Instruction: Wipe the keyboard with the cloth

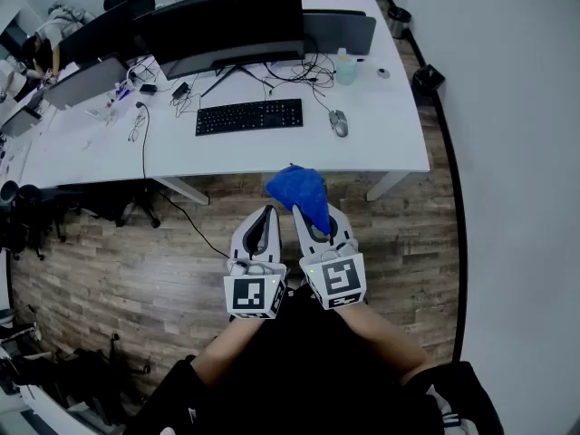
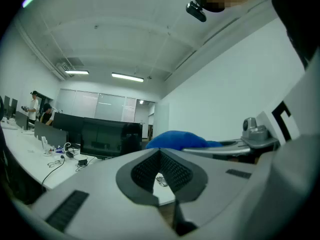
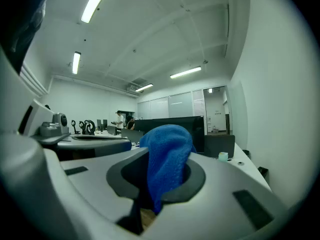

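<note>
- Both forearms reach forward side by side above the wood floor, short of the white desk's (image 1: 272,157) front edge.
- Each gripper's cube carries a black-and-white square marker.
- The left gripper's (image 1: 268,214) jaws are pressed together, empty.
- The right gripper's (image 1: 315,214) jaws pinch the blue cloth (image 1: 299,188), which bunches above their tips.
- The black keyboard (image 1: 249,116) lies near the desk's front edge, well apart from both grippers.

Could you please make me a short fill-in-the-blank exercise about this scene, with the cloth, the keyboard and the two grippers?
The right gripper is shut on a cloth of ___ colour.
The left gripper has its jaws together and holds ___.
In the head view, the mouse lies to the ___ of the keyboard on the white desk.
Missing words: blue; nothing; right.
</note>
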Motion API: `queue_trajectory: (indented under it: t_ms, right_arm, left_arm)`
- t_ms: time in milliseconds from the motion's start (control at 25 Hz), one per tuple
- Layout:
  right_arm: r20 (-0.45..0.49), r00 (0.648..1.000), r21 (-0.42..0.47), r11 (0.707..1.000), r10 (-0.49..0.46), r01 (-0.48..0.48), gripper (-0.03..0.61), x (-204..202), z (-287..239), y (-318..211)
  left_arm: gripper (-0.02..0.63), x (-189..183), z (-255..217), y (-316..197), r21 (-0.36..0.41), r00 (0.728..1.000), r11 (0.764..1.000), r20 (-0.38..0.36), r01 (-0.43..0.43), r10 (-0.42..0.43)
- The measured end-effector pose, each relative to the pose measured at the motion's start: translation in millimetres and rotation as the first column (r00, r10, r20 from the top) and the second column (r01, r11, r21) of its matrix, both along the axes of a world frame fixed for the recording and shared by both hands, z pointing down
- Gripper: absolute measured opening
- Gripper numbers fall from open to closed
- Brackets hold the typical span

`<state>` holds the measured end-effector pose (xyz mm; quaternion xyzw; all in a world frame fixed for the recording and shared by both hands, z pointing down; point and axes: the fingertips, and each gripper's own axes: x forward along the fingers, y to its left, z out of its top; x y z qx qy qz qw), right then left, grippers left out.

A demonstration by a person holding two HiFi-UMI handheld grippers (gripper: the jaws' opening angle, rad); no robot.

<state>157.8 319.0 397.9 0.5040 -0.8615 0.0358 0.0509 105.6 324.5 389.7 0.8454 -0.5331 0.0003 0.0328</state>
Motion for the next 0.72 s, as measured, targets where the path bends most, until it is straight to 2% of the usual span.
queue_trajectory:
  t_ms: [200, 400, 720]
  right_arm:
    - [0.019, 1.0, -0.006, 1.0, 0.001, -0.001, 0.067, -8.8, 2.6, -13.5]
    - [-0.006, 1.0, -0.029, 1.0, 0.003, -0.003, 0.069, -22.7, 14.0, -35.1]
    - [-0.025, 0.999, -0.038, 0.998, 0.04, -0.041, 0.069, -46.0, 16.8, -98.3]
  left_arm:
    - [0.003, -12.1, 2.7, -13.8, -0.005, 1.0, 1.0, -0.008, 0.014, -0.014]
    - [0.003, -30.9, 8.6, -37.0, -0.014, 0.999, 1.0, -0.024, 0.023, -0.024]
    - [0.003, -57.5, 16.6, -102.7, -0.035, 0.999, 0.999, -0.036, -0.004, 0.003]
